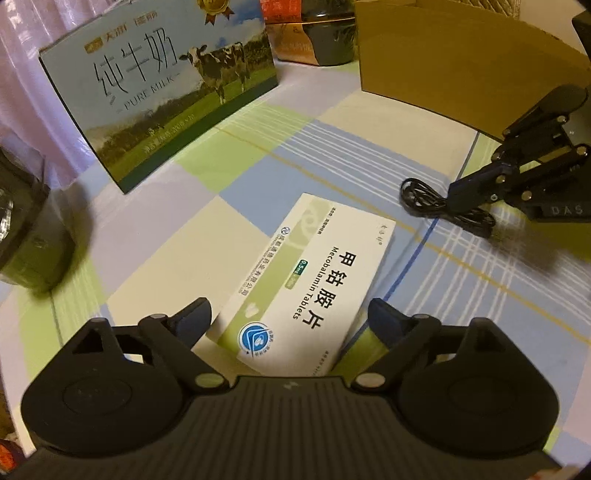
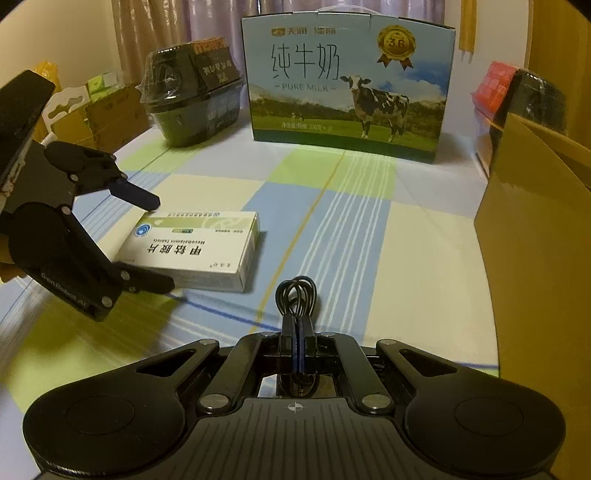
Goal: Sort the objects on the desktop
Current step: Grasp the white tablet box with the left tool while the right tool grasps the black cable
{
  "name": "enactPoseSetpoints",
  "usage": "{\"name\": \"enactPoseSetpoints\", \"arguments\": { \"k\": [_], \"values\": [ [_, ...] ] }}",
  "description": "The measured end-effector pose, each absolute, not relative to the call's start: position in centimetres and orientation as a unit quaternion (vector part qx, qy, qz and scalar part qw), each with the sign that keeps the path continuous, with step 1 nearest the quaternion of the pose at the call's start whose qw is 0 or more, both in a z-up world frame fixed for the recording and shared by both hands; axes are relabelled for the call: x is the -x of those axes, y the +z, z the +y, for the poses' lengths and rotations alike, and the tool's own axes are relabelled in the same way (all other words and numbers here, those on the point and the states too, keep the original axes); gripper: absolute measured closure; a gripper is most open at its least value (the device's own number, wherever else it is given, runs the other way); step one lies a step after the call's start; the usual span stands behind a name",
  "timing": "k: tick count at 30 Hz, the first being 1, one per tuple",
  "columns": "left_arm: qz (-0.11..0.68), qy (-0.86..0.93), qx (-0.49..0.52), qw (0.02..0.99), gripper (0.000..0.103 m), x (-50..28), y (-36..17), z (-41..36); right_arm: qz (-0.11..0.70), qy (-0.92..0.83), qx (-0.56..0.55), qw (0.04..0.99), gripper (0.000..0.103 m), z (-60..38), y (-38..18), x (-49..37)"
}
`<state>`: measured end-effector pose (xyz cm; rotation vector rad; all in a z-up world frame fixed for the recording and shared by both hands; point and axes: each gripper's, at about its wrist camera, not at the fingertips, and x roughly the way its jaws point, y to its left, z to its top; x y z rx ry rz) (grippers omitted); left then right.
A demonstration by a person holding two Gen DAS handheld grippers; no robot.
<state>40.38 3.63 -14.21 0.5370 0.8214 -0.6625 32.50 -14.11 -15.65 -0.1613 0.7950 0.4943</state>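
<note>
Pinched in the right gripper [image 2: 297, 345], coiled black cable [image 2: 296, 295] may slip; spread left gripper [image 1: 286, 317] straddles white-green cardboard tablet box [image 1: 310, 273], risking a skewed, glancing grasp.

— What stands at the back of my table?
— A milk carton [image 2: 347, 92] with a cow on it, upright on the checked tablecloth [image 2: 424, 240].
— And beside it?
— A dark wrapped tub [image 2: 188, 99] to its left, curtains [image 2: 166, 26] behind.

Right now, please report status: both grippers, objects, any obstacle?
Left hand-held gripper open, straddling white-green Mecobalamin tablet box. Right hand-held gripper shut on coiled black cable. Brown cardboard box at right; path unobstructed.
</note>
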Motion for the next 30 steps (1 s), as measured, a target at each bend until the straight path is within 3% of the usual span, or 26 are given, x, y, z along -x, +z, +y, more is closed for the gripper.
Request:
{"name": "enactPoseSetpoints", "arguments": {
  "k": [4, 6, 10, 30],
  "values": [
    [0.397, -0.321, -0.234, 0.828, 0.016, -40.4, -14.4, 3.6, 0.382, 0.238, 0.072, 0.89, 0.103, -13.8, -15.7, -33.2],
    [0.408, -0.314, -0.242, 0.823, 0.026, -39.6, -14.5, 3.3, 0.382, 0.238, 0.072, 0.89, 0.103, -13.7, -15.7, -33.3],
    [0.419, -0.301, -0.232, 0.825, 0.036, -36.9, -14.4, 3.1, 0.386, 0.24, 0.064, 0.889, 0.103, -13.8, -15.7, -32.7],
    [0.491, -0.145, -0.084, 0.855, 0.036, -15.7, -13.1, -0.7, 0.435, 0.215, 0.017, 0.874, 0.103, -19.3, -13.9, -15.7]
  ]
}}
